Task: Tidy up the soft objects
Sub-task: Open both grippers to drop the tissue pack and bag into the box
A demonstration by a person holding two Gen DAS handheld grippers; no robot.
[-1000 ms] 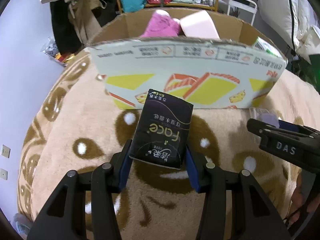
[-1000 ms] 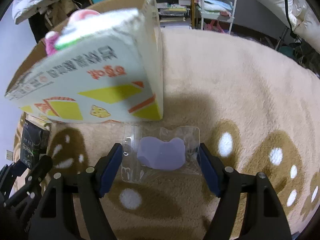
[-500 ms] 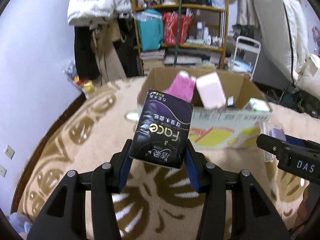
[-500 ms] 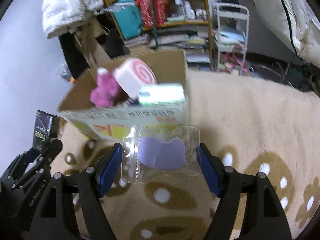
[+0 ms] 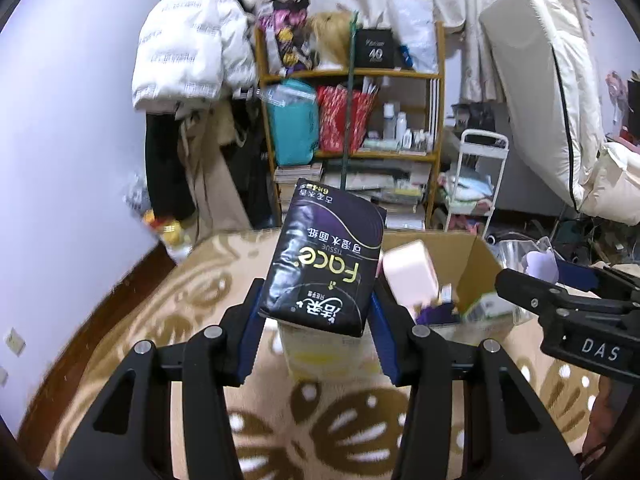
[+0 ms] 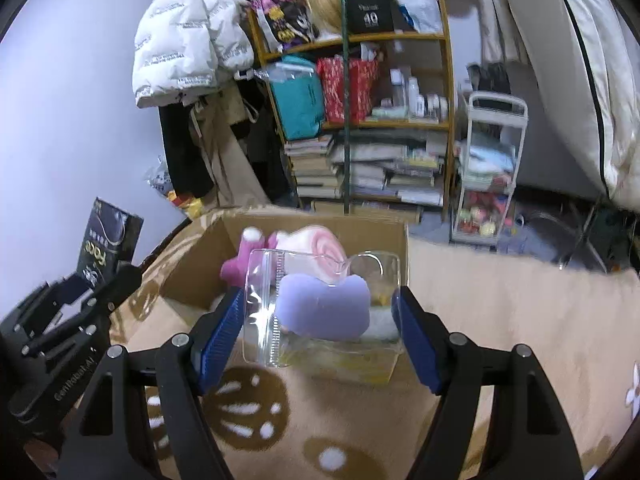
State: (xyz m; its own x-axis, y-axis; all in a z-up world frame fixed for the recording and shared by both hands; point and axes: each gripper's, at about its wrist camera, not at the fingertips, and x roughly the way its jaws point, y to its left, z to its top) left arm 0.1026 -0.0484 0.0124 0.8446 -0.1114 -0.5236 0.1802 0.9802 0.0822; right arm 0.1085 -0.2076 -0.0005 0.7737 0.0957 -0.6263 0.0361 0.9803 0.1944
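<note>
My left gripper is shut on a black tissue pack and holds it high in front of the open cardboard box. My right gripper is shut on a clear plastic pouch with a purple soft pad inside, held above the near edge of the cardboard box. Inside the box lie a pink plush toy and a pink swirl cushion. The left gripper with the tissue pack shows at the left of the right wrist view.
The box stands on a beige patterned carpet. Behind it are a cluttered wooden shelf, stacked books, hanging coats, a white trolley and a leaning mattress.
Both grippers have risen from carpet level to above the box, each still holding its object. The views now look down into the box and at the room behind.
</note>
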